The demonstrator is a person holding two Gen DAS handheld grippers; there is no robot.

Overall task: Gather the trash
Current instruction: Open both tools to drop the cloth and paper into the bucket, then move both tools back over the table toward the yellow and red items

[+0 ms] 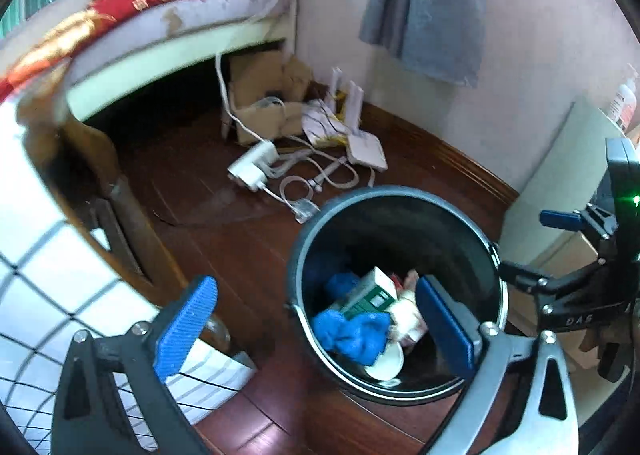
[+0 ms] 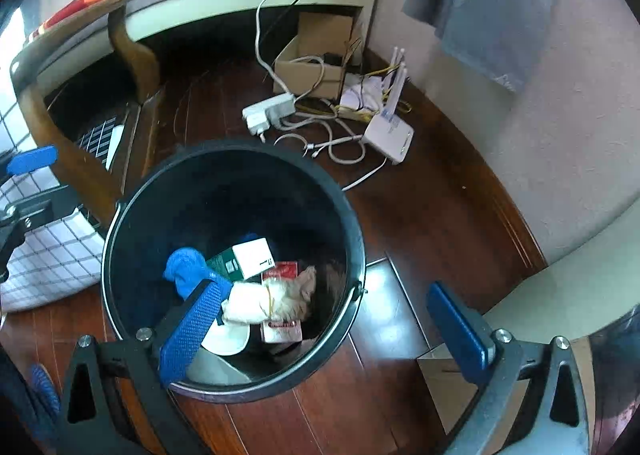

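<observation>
while both grippers hang empty, the bin already holds the haul

as far as i can see from here, the collecting is well along. going from the left: the left gripper hangs over the near rim of the black bin, its blue pads spread wide with nothing between them. the bin stands upright on the dark wood floor, mouth facing straight up, just beside the bed corner. inside it lie a blue cloth, a green and white carton, a red and white packet, a crumpled pale wrapper and a white disc-like lid. the carton lies tilted, its long axis slanting from the blue cloth up toward the far wall of the bin. further right, the right gripper is likewise wide and empty, one pad over the bin, the other over the floor.

what is left is hard to judge: beyond the bin sit a cardboard box, a power strip, cables and a router, which look like gear in use rather than trash. i see no loose litter on the floor.
</observation>
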